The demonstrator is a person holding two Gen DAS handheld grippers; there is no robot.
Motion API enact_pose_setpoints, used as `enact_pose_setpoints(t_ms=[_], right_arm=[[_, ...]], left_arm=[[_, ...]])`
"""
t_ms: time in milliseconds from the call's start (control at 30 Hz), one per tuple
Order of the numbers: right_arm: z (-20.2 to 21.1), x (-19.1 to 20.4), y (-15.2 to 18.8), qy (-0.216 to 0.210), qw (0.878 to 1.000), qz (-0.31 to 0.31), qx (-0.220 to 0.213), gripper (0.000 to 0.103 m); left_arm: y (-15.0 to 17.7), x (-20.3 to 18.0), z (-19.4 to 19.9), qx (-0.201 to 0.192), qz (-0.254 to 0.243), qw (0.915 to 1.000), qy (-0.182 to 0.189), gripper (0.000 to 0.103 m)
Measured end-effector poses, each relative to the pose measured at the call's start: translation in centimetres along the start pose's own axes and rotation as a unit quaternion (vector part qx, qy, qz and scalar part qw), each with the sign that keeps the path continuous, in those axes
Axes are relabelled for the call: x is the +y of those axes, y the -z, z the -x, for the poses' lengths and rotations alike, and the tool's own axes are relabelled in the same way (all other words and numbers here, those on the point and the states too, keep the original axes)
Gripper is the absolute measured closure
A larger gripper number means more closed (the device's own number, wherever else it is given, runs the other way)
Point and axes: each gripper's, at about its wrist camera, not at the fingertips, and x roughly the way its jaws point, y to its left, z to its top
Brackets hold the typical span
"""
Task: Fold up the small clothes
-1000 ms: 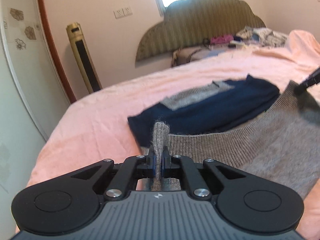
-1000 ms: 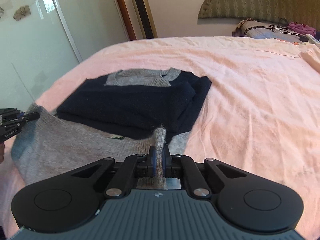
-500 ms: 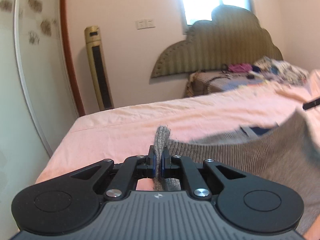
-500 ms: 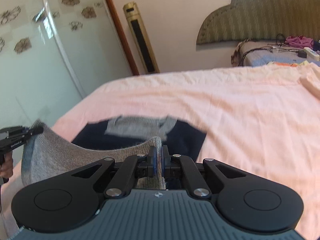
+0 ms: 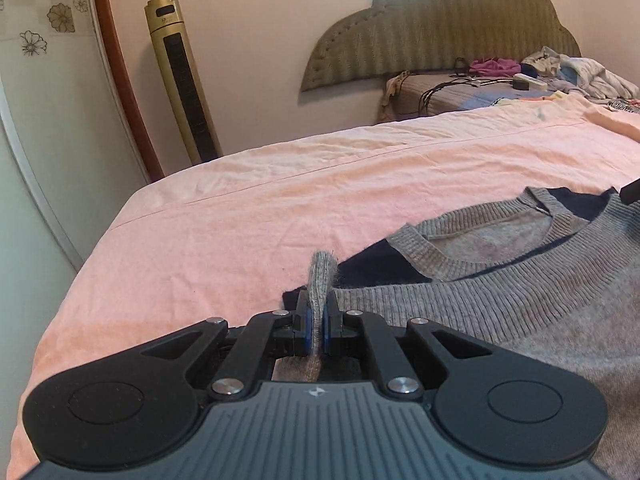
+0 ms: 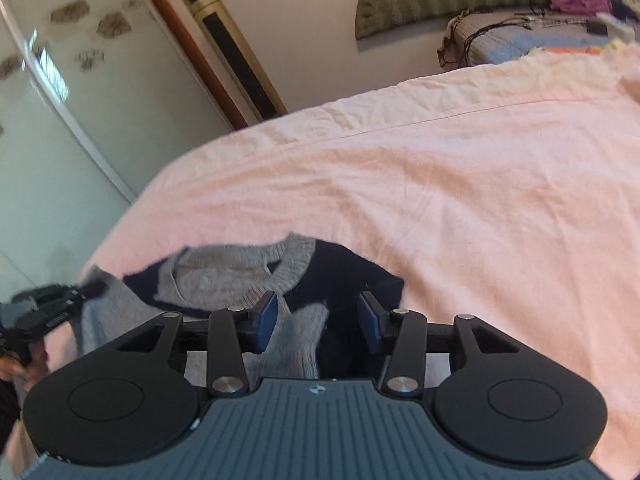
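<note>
A grey and navy knit sweater (image 5: pixel 520 300) lies folded on the pink bed sheet (image 5: pixel 280 208), its grey hem drawn up over the collar (image 5: pixel 480 236). My left gripper (image 5: pixel 316 320) is shut on a corner of the grey hem. My right gripper (image 6: pixel 316 320) is open, its blue pads (image 6: pixel 267 316) apart, with the released grey hem corner (image 6: pixel 300 336) lying loose between them. The sweater's collar (image 6: pixel 288 268) and navy body (image 6: pixel 348 276) show just ahead. The left gripper (image 6: pixel 52 304) appears at the far left of the right wrist view.
A gold tower fan (image 5: pixel 180 80) stands against the wall by a red door frame (image 5: pixel 120 68). An olive headboard (image 5: pixel 440 32) and a bedside surface with cables and heaped clothes (image 5: pixel 540 72) lie at the far end. The bed's left edge (image 5: pixel 80 272) drops off beside a glass wardrobe door.
Both grippers carried the grey hem up and forward over the navy part to the collar. The right gripper then opened and let go of its corner. The left stays shut.
</note>
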Motion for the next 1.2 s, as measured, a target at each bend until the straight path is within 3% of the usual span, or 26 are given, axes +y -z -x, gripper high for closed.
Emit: enact_pose_setpoints(t_ms=[33, 100, 133, 233, 400, 500, 567, 633, 667, 700, 767, 800, 867, 933, 1000, 1033, 1133, 1200], right_arm=[[-0.3, 0.1, 0.1, -0.006, 1.000, -0.002, 0.009, 0.056], [-1.1, 0.7, 0.4, -0.005, 0.999, 0.009, 0.036, 0.069], [-1.4, 1.1, 0.5, 0.003, 0.999, 0.020, 0.043, 0.084], [-0.5, 2.3, 0.5, 0.007, 0.998, 0.059, 0.025, 0.085], [2.4, 2.4, -2.6, -0.024, 0.997, 0.061, -0.040, 0.086], [1.7, 1.2, -4.9, -0.009, 0.997, 0.037, -0.067, 0.087], [-0.7, -0.4, -5.6, 0.000, 0.999, 0.004, -0.051, 0.086], [-3.7, -1.9, -5.2, 0.028, 0.999, -0.020, -0.019, 0.084], [-5.0, -2.3, -4.4, 0.052, 0.998, -0.029, -0.016, 0.078], [-5.3, -2.5, -3.8, 0.065, 0.997, -0.040, -0.019, 0.074], [-4.6, -2.4, -2.7, 0.061, 0.996, -0.048, -0.041, 0.042], [-3.7, -2.1, -2.1, 0.059, 0.996, -0.039, -0.055, 0.037], [-1.9, -0.9, -1.2, 0.058, 0.996, -0.007, -0.071, 0.035], [-0.7, 0.7, -0.7, 0.059, 0.995, 0.031, -0.079, 0.036], [-0.6, 2.3, -0.9, 0.058, 0.994, 0.069, -0.069, 0.038], [-1.2, 2.7, -1.3, 0.072, 0.993, 0.076, -0.062, 0.041], [-3.2, 2.2, -2.7, 0.106, 0.991, 0.067, -0.053, 0.041], [-4.5, 1.0, -3.7, 0.099, 0.994, 0.031, -0.038, 0.042]], left_arm=[[-0.1, 0.0, 0.0, 0.002, 0.001, 1.0000, 0.001, 0.098], [-0.3, 0.1, -0.1, 0.005, 0.004, 1.0000, -0.003, 0.098], [-0.4, 0.2, -0.1, 0.005, 0.008, 0.9999, -0.005, 0.098], [-0.6, 1.0, 1.0, -0.018, 0.026, 0.9995, 0.003, 0.098], [-2.4, 2.9, 1.8, -0.062, 0.050, 0.9968, 0.004, 0.098], [-3.6, 4.0, -1.4, -0.049, 0.076, 0.9958, -0.016, 0.098], [-3.3, 4.1, -5.2, -0.003, 0.078, 0.9958, -0.048, 0.098], [-2.2, 3.7, -8.9, 0.061, 0.079, 0.9932, -0.060, 0.095], [-1.4, 3.3, -9.6, 0.074, 0.074, 0.9924, -0.064, 0.096], [-0.8, 2.8, -8.9, 0.050, 0.063, 0.9935, -0.081, 0.088], [-0.3, 2.3, -7.2, 0.033, 0.050, 0.9943, -0.088, 0.074], [-0.1, 2.3, -6.0, 0.020, 0.048, 0.9950, -0.086, 0.073], [0.3, 1.9, -3.0, -0.029, 0.031, 0.9953, -0.087, 0.073], [0.2, 0.7, -0.7, -0.060, 0.005, 0.9962, -0.063, 0.070], [-0.3, -0.9, 0.0, -0.056, -0.024, 0.9973, -0.042, 0.053], [-0.4, -1.7, 0.0, -0.053, -0.035, 0.9969, -0.047, 0.050], [-0.3, -2.9, -0.4, -0.044, -0.032, 0.9973, -0.050, 0.049], [0.2, -3.6, -0.2, -0.047, -0.036, 0.9974, -0.040, 0.046]])
